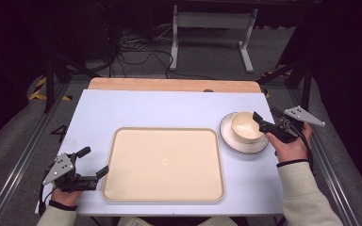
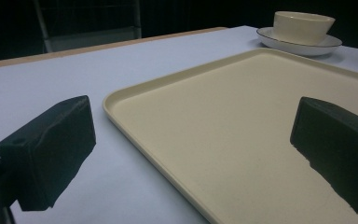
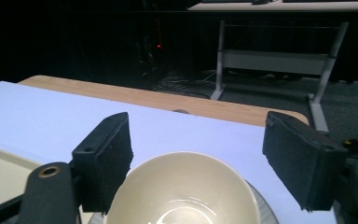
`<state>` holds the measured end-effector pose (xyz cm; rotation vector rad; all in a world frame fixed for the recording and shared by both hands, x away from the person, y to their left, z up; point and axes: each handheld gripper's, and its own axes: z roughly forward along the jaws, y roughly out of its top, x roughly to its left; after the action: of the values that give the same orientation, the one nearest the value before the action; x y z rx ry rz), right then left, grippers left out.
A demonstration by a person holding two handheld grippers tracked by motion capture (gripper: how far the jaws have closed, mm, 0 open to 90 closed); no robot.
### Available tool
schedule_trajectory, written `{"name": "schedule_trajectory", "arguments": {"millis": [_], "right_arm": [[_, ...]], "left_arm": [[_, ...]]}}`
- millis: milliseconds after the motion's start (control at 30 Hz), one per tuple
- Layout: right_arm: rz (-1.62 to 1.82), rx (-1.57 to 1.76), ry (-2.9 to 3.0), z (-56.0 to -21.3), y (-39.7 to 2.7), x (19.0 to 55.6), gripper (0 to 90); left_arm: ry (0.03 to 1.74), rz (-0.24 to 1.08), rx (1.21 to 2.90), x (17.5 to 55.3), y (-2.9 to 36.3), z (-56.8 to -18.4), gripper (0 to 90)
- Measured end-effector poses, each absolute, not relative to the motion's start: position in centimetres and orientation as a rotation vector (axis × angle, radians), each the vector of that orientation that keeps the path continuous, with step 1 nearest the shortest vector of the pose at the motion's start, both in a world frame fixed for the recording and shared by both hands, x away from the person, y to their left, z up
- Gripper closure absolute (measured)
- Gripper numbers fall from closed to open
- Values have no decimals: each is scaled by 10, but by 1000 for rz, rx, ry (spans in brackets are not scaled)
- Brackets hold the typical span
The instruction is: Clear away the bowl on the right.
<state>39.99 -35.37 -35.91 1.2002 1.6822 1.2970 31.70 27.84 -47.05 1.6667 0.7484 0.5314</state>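
A cream bowl (image 1: 246,126) stands on a white saucer (image 1: 226,137) to the right of a large cream tray (image 1: 165,162), which has nothing on it. My right gripper (image 1: 260,121) is at the bowl's right rim, open. In the right gripper view its jaws (image 3: 205,158) stand wide apart above the bowl (image 3: 182,191), one to each side and neither pressing on it. My left gripper (image 1: 93,161) rests open at the tray's front left corner. Its own view (image 2: 191,149) looks across the tray (image 2: 242,121) towards the bowl (image 2: 303,27) and saucer (image 2: 298,47).
The tray and saucer sit on a white tabletop (image 1: 151,108) with a wooden strip (image 1: 169,84) along its far edge. Behind the table, a white metal stand (image 1: 212,28) and loose cables (image 1: 136,52) are on the floor.
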Motion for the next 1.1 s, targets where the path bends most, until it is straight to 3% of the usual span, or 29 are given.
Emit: {"name": "schedule_trajectory", "arguments": {"millis": [167, 500, 867, 1100], "right_arm": [[1238, 1223, 1656, -358, -361, 402, 313], [1162, 1322, 1596, -362, -361, 411, 333], [1008, 1514, 1591, -369, -358, 426, 466], [919, 1604, 1643, -369, -354, 436, 495]], "left_arm": [[749, 531, 1667, 317, 278, -471, 6], [748, 530, 1667, 317, 278, -470, 6], [748, 529, 1666, 317, 278, -470, 6], [748, 531, 1666, 317, 279, -470, 6]]}}
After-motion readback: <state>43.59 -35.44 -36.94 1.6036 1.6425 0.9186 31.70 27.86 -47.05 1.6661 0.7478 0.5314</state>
